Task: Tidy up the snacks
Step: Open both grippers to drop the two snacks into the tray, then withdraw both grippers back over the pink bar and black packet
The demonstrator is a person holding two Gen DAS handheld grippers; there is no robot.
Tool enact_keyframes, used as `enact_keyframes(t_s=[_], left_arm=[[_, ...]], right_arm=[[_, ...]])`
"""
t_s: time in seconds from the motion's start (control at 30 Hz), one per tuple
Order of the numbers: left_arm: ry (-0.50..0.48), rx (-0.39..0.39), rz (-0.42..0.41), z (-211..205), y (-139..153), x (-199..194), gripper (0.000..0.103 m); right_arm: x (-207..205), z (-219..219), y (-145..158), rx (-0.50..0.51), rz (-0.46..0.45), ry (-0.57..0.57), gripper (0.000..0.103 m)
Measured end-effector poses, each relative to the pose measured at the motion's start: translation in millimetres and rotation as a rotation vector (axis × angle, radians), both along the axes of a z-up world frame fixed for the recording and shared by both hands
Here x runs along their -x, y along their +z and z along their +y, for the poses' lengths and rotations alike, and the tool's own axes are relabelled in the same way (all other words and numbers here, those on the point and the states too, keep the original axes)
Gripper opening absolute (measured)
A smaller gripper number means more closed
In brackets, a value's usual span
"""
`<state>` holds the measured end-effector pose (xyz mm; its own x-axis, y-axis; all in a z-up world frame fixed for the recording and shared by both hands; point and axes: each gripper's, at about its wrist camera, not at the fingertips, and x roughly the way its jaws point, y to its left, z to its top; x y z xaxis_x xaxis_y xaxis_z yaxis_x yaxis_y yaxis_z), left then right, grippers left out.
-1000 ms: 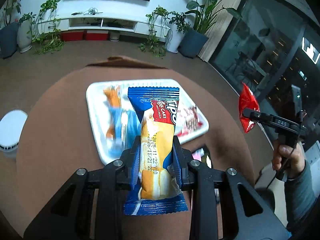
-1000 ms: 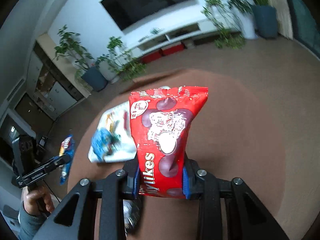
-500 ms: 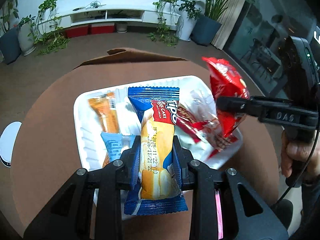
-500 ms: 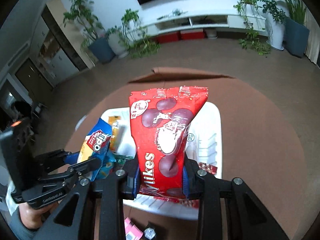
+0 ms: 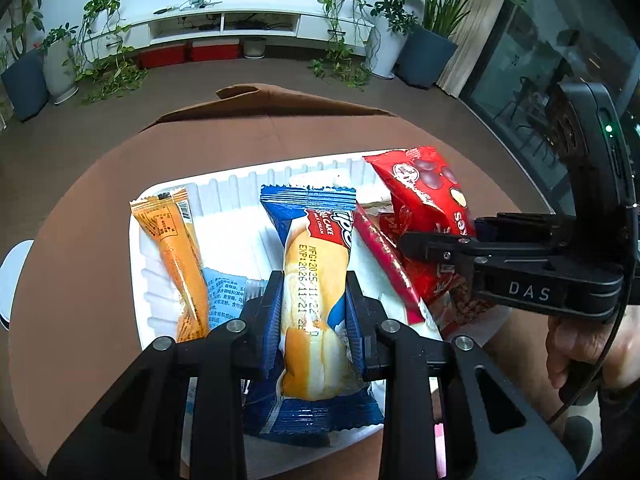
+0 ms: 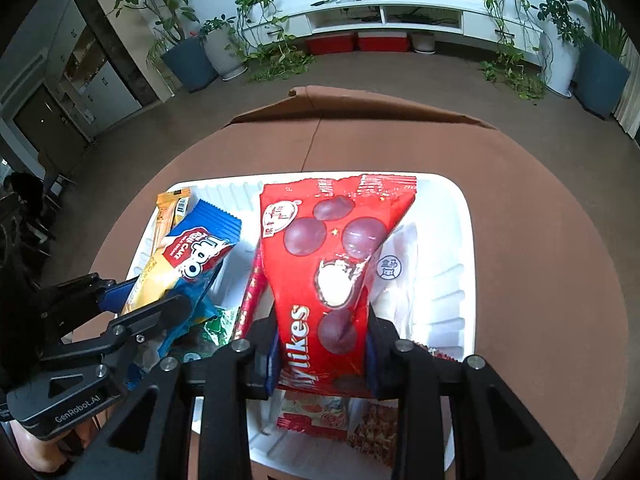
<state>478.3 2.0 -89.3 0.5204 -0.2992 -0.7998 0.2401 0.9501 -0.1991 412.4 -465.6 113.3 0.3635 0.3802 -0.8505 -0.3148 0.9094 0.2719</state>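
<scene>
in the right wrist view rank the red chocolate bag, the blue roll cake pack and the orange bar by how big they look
1. red chocolate bag, though it is nearest the camera
2. blue roll cake pack
3. orange bar, mostly hidden behind the cake pack

Roll cake packet (image 5: pixel 314 280) in left gripper (image 5: pixel 313 316) — above tray (image 5: pixel 240 192)

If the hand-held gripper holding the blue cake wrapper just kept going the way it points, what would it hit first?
Most likely the white tray: the left hand-held gripper, shut on the blue cake packet, points down at bare tray floor between the orange bar and red packets. Depth is uncertain.
</scene>
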Motion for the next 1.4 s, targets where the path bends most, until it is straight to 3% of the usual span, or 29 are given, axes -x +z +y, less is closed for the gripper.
enact_keyframes(t_s=[0.23,0.7,0.83,0.93,1.1,1.23,1.4], left_arm=[[0.008,-0.004,0.011,0.9,-12.9,-5.2,0.028],[0.015,-0.018,-0.004,-4.7,-18.9,-7.5,0.031],[0.012,-0.012,-0.032,-8.2,-11.5,2.3,0.062],[0.012,-0.026,-0.056,-10.8,-5.0,6.6,0.071],[0.021,0.005,-0.070,-3.9,6.9,13.5,0.075],[0.030,0.010,-0.101,-0.3,22.2,28.6,0.089],[0.047,0.018,-0.156,3.9,47.9,59.9,0.103]], right_arm=[[-1.5,11.2,-8.0,0.045,0.010,0.010,0.035],[-3.4,3.0,-19.7,0.001,0.044,-0.012,0.039],[1.1,3.7,-16.6,0.013,0.017,0.001,0.052],[6.3,4.3,-10.3,0.025,-0.011,0.005,0.056],[12.1,1.9,3.8,0.014,-0.046,0.002,0.058],[21.7,-1.5,22.7,-0.002,-0.098,-0.007,0.068],[46.2,-23.6,53.0,-0.094,-0.164,-0.070,0.079]])
